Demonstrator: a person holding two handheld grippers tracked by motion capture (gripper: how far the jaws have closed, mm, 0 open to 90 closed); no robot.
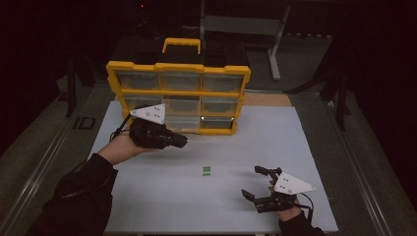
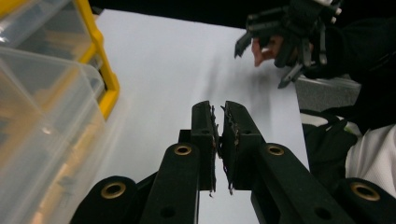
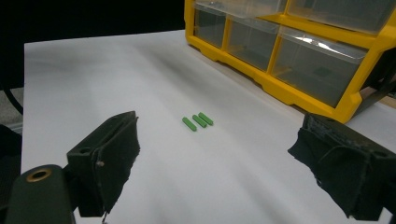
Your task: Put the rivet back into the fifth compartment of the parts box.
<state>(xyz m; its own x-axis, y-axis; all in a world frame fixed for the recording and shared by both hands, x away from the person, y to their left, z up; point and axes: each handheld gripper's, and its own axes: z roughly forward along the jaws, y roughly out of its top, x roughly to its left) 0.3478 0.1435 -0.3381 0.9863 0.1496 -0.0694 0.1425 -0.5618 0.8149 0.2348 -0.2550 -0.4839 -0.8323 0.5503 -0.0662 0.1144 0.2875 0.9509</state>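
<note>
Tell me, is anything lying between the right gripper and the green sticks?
Nothing. In the right gripper view, bare white table runs from the open right gripper up to the three green sticks. The high view agrees.

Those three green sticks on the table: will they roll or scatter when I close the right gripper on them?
The green sticks look thin and rounded, so they probably roll sideways if nudged. They lie loose side by side, likely light; the open right gripper may scatter them.
</note>
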